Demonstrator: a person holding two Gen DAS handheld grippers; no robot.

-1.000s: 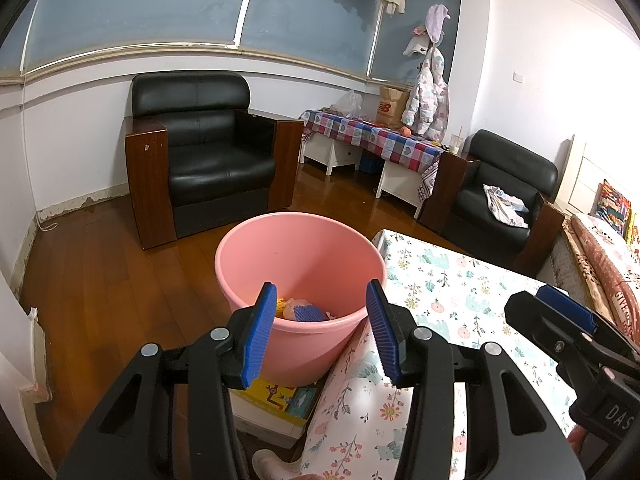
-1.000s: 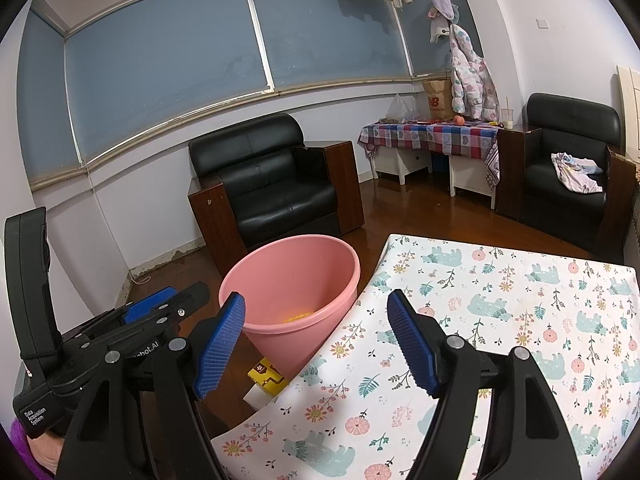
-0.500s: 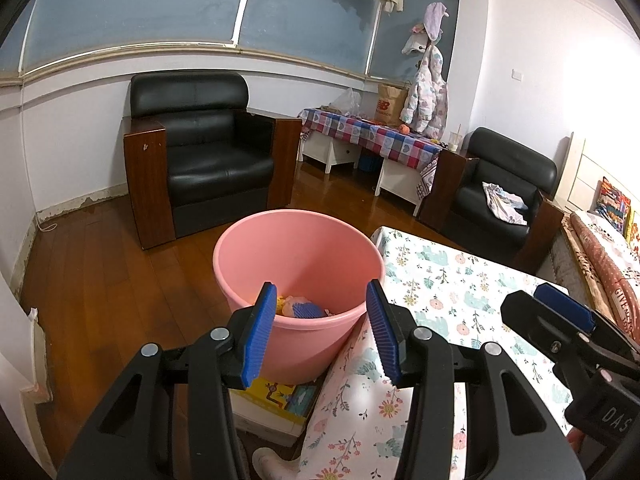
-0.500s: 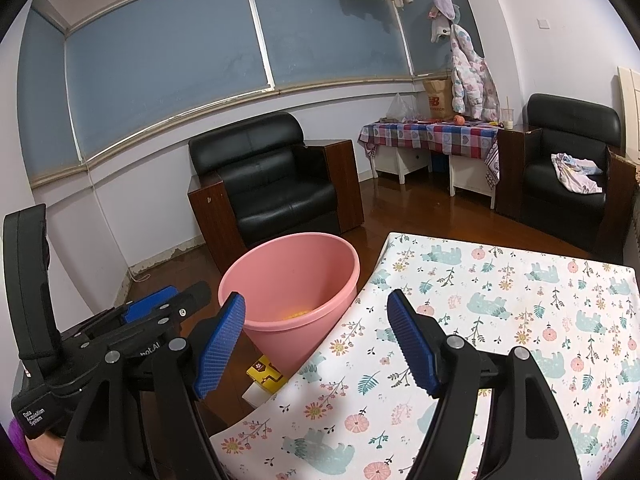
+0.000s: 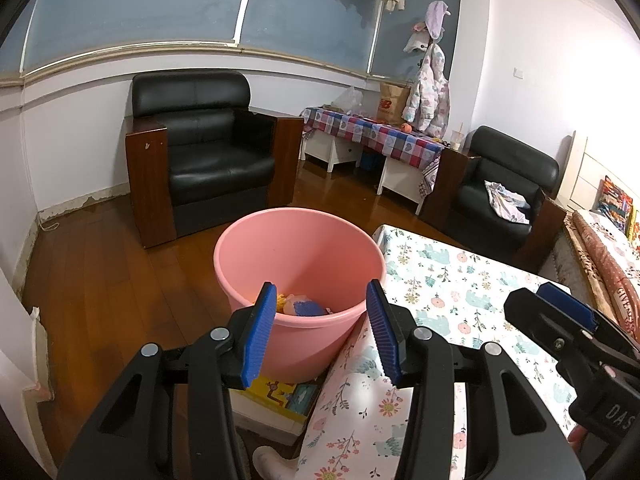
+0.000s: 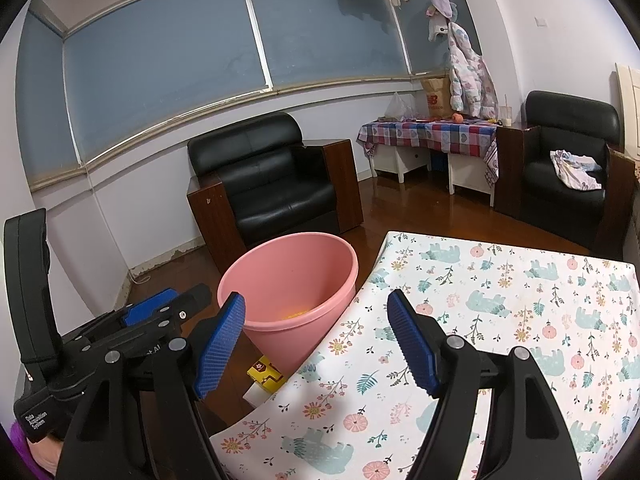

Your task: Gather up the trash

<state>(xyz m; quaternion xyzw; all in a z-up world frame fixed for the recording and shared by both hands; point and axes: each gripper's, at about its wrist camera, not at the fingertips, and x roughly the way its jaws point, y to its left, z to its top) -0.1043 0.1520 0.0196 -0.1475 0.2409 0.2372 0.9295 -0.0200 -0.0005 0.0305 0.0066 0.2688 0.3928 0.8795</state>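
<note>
Trash (image 5: 298, 306) lies at the bottom of the pink bucket (image 5: 298, 248), lower middle of the left wrist frame: a yellow scrap and a pale bundle with a blue patch, seen just past the blue pads. Nearest the lens, the left tongs (image 5: 320, 320) are spread and hold nothing; the right tongs (image 6: 316, 332) are spread and empty too, poised over the near edge of the tabletop (image 6: 520, 320). The floral cloth shows no litter in either view (the part under the tongs is hidden). Below the bucket, a yellow printed box (image 6: 266, 370) sits by the tabletop's corner. The dropping step looks finished; the next move calls for finding another piece, if any remains. Further off stand a black armchair (image 5: 208, 152) and a checked side table (image 5: 376, 134).
</note>
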